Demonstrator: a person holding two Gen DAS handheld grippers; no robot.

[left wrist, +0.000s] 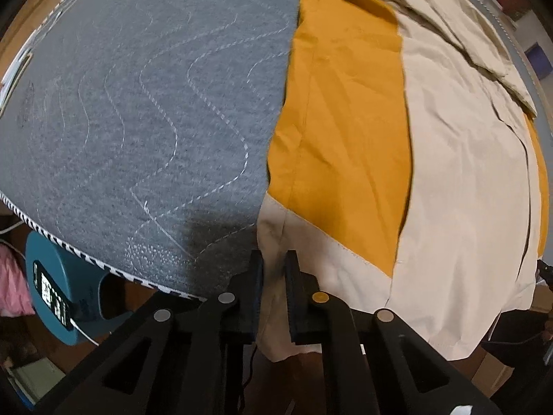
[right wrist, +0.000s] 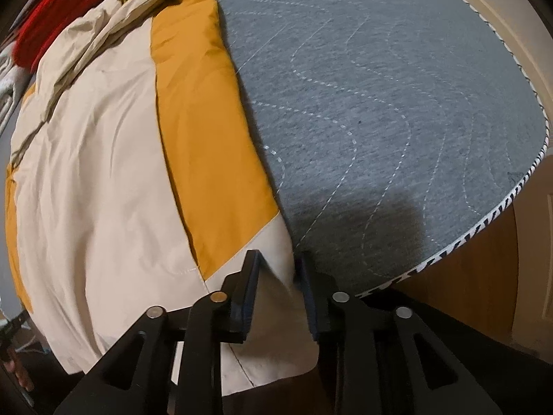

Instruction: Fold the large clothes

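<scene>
A large cream and mustard-yellow jacket [left wrist: 432, 159] lies spread on a grey quilted mattress [left wrist: 145, 103], its hem hanging over the near edge. My left gripper [left wrist: 274, 269] is at the jacket's left hem corner, jaws narrow with cream fabric between them. In the right wrist view the same jacket [right wrist: 103, 159] lies at the left of the mattress [right wrist: 397, 103]. My right gripper [right wrist: 278, 266] is at the right hem corner, its jaws a little apart with the cream fabric between them.
A blue stool with a phone on it [left wrist: 55, 290] stands below the mattress edge at the left. A red garment [right wrist: 62, 7] lies at the far end beyond the jacket. A wooden bed frame [right wrist: 477, 259] borders the mattress on the right.
</scene>
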